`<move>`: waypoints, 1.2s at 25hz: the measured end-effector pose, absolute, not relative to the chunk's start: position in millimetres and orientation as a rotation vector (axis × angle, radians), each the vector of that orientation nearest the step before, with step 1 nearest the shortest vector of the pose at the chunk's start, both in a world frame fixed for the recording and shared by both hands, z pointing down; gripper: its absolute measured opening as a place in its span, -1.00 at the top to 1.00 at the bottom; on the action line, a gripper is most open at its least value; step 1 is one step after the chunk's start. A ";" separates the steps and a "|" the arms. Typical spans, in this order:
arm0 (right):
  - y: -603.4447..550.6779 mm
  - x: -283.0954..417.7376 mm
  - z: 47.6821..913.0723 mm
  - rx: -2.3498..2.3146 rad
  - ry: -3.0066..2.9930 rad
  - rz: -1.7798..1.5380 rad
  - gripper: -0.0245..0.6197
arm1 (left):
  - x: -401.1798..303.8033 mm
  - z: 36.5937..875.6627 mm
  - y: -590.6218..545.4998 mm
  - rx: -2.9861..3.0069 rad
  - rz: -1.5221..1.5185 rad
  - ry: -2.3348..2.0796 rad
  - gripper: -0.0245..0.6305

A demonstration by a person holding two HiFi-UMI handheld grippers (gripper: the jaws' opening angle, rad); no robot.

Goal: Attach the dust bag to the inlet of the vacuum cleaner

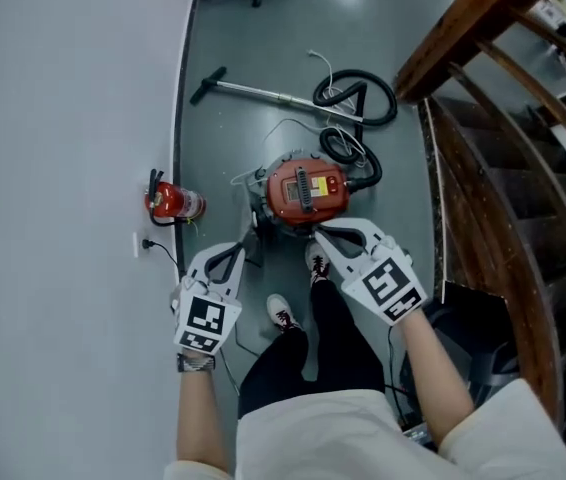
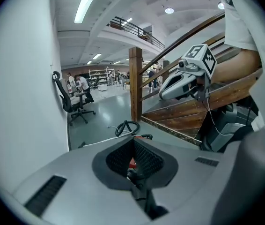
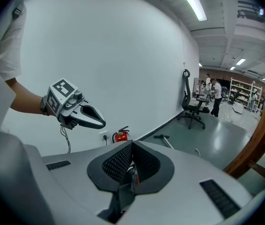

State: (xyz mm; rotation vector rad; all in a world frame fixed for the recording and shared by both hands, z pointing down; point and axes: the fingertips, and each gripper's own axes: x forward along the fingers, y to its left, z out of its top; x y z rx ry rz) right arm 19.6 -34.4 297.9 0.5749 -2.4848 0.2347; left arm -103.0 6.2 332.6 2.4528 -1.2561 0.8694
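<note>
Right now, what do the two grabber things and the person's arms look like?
The left gripper and right gripper are light grey shells, pointed in front, with black ribbed pads. Each carries a cube with black-and-white square markers, and a thin black cable hangs from each. The person wears short white sleeves and a watch on the left wrist.

From high up, the head view looks steeply down past the left gripper [image 1: 235, 251] and right gripper [image 1: 321, 232] to the vacuum [image 1: 306, 190]; each gripper view faces across at the other gripper, both sharing the far chair [image 2: 67, 97].
</note>
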 end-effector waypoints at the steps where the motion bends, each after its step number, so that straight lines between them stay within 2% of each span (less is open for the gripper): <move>1: -31.9 18.6 288.6 0.580 -2.490 0.224 0.84 | -103.0 323.9 8.5 2.464 0.884 -1.259 0.92; 11: -18.9 29.8 196.8 0.713 -2.518 0.067 0.84 | -115.8 235.8 24.4 2.570 0.968 -1.325 0.92; 30: 5.1 30.5 53.9 0.879 -2.616 -0.159 0.84 | -105.4 82.3 37.5 2.765 0.785 -1.509 0.92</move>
